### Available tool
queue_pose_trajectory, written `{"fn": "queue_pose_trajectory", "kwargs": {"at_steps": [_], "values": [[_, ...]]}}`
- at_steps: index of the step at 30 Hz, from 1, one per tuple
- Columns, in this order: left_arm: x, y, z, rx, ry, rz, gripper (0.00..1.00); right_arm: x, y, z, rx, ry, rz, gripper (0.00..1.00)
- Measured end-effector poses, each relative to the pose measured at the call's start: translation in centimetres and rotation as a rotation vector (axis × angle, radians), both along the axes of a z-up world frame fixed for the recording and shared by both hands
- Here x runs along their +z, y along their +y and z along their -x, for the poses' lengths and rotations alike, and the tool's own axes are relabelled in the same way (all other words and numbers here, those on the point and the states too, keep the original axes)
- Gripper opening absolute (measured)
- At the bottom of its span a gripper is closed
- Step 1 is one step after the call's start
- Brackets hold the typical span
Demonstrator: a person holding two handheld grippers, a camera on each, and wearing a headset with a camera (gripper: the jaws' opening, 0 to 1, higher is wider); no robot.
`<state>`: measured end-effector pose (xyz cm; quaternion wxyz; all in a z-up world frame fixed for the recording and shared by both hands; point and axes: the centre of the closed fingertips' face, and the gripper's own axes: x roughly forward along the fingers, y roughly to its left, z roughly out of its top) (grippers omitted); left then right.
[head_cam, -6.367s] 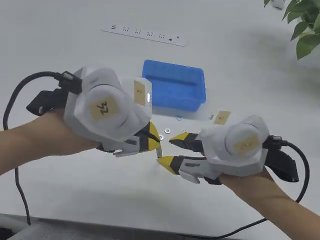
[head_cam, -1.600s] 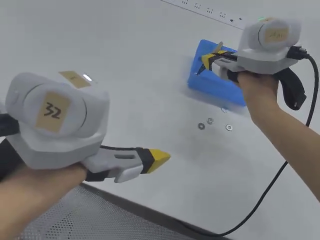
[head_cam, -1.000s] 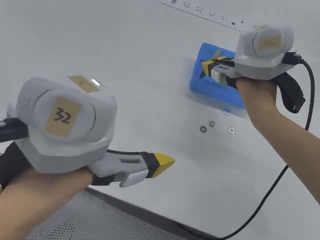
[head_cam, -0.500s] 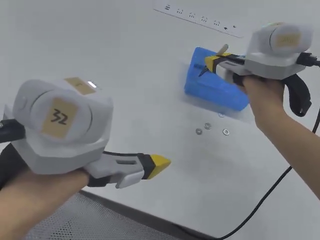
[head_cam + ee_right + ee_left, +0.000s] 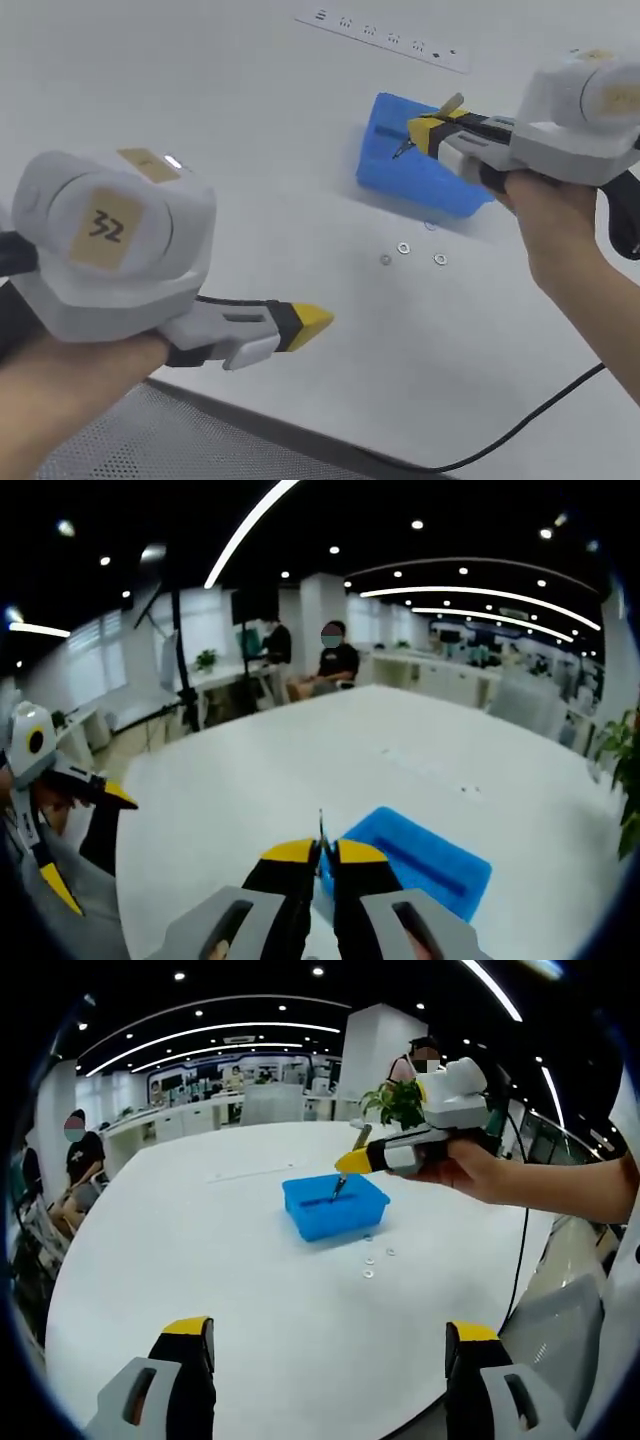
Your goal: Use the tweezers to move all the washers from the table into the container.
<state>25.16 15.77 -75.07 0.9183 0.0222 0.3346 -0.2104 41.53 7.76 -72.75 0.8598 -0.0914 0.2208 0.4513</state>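
A blue container stands on the white table, also seen as the container and the container. My right gripper hovers over it, shut on thin tweezers whose tip points down into the bin. Its jaws are closed around the tweezers. Whether a washer sits in the tip is too small to tell. Three washers lie on the table in front of the container, and these washers are small. My left gripper is held back near the table's front edge, its jaws wide open with nothing between them.
A white power strip lies at the far side of the table. A black cable trails from the right gripper across the table. A perforated grey surface lies below the front edge. People sit at desks in the background.
Earlier both grippers were low by the washers; now the right one holds the tweezers over the container and the left one has pulled back. In the last second only the view has shifted.
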Motion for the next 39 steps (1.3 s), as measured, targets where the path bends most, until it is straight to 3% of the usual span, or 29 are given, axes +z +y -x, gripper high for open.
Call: {"fn": "queue_pose_trajectory", "kwargs": {"at_steps": [19,28,39], "values": [[-0.1,-0.3,0.1,-0.015,0.009,-0.007,0.98,-4.5,-1.8,5.2,0.01,0.111,0.049,0.03],[-0.3,-0.1,0.1,-0.016,0.012,-0.011,0.98,-6.2,-2.2,6.0,0.008,0.145,0.072,0.03],[-0.5,0.0,0.1,-0.011,0.014,-0.019,0.98,-7.0,-2.4,6.1,0.009,0.144,0.099,0.03]]}}
